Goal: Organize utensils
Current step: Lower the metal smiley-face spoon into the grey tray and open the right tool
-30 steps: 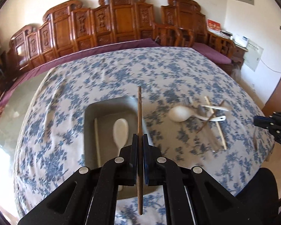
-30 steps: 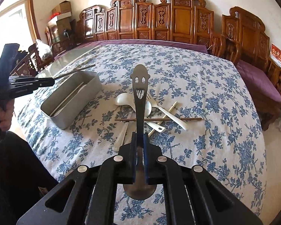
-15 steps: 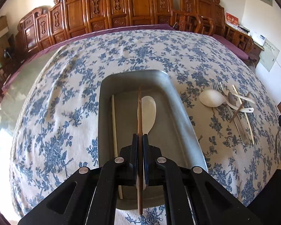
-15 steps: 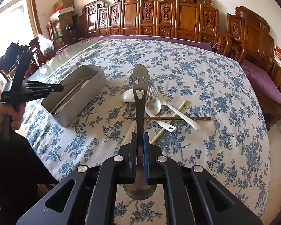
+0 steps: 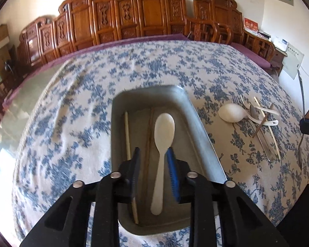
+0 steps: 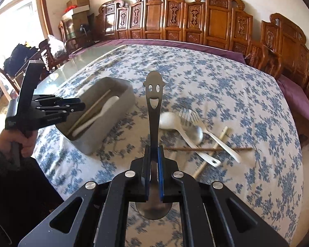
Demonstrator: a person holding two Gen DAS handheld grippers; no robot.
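My left gripper (image 5: 153, 160) is open and empty, just above the grey metal box (image 5: 204, 131). In the box lie a white spoon (image 5: 163, 135), a pale chopstick (image 5: 128, 135) and a brown chopstick (image 5: 148, 135). My right gripper (image 6: 153, 158) is shut on a steel spoon with a smiley-face handle (image 6: 153, 103), held above the table. The box (image 6: 117, 111) and left gripper (image 6: 76, 107) show at left in the right wrist view. A pile of utensils (image 6: 195, 135) lies on the cloth: white spoons, a fork, a steel spoon, chopsticks.
The table carries a blue-flowered cloth (image 5: 154, 65); bare glass (image 5: 31, 90) shows at its left. Carved wooden chairs (image 5: 150, 16) line the far side. The utensil pile (image 5: 255, 119) lies right of the box. A person's hand (image 6: 20, 142) holds the left gripper.
My left gripper has opened and let go of the brown chopstick, which now lies in the box. My right gripper, still holding the smiley spoon, has drifted closer to the table.
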